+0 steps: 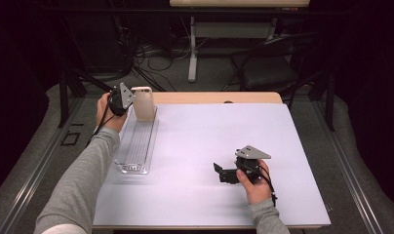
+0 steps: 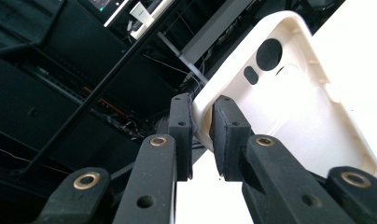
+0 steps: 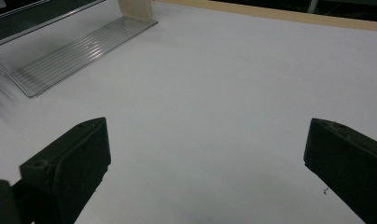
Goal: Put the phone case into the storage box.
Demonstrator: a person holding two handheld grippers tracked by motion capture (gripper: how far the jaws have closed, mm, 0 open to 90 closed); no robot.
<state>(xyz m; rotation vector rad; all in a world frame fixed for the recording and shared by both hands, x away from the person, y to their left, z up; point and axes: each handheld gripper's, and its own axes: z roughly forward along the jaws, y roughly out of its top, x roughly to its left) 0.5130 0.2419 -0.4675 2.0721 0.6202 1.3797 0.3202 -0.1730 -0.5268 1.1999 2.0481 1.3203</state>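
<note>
so, nearest in the high view, at lower right of centre, the right tongs (image 1: 219, 171) rest low over the bare tabletop (image 1: 209, 141), spread wide and holding nothing; their own view shows the two jaws far apart with white surface between.

farther off, at the upper left, the left tongs (image 1: 131, 97) pinch the case (image 1: 143, 103), a cream phone shell standing upright at the far end of the clear rack (image 1: 136, 146). in the left gripper view the pads are pressed nearly together on its thin side rim (image 2: 201, 122).

the case looks light, thin and a bit flexible, smooth enough to slip. the rim is probably the best hold; the flat back would likely bow.
</note>
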